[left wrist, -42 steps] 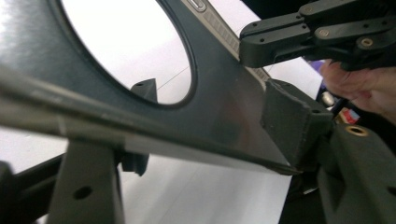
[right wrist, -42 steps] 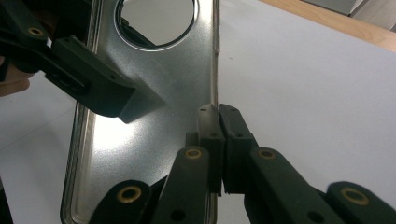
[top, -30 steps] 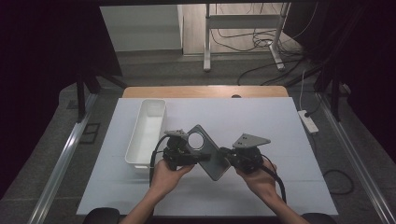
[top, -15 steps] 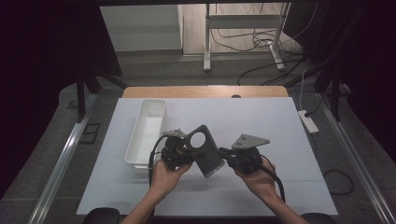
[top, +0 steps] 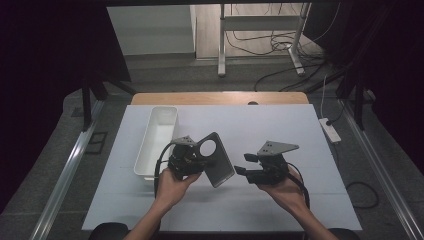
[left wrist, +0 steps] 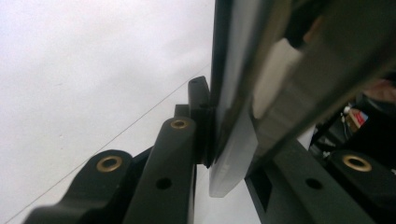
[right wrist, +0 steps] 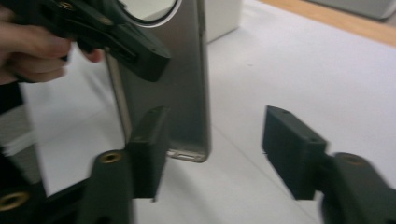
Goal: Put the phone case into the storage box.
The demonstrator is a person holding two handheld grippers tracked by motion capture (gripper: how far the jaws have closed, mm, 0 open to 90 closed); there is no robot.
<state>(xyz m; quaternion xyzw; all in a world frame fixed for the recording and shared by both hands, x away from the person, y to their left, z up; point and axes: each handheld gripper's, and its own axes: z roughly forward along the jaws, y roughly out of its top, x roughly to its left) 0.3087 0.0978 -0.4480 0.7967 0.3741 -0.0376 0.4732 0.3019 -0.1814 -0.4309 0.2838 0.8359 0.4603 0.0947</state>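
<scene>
Left gripper view cuts off the plate (left wrist: 233, 140) its gripper (top: 192, 162) clamps; right gripper (top: 245, 171) gapes empty

No text, label, brand, number or sign can be read anywhere. The grey plate (top: 216, 159) with the round hole shows bare metal in the high view, and in the right gripper view its face (right wrist: 182, 84) carries no marking that can be made out. The white tray (top: 156, 140) on the left of the worktop (top: 280, 130) is plain, and the worktop itself bears no writing.
</scene>
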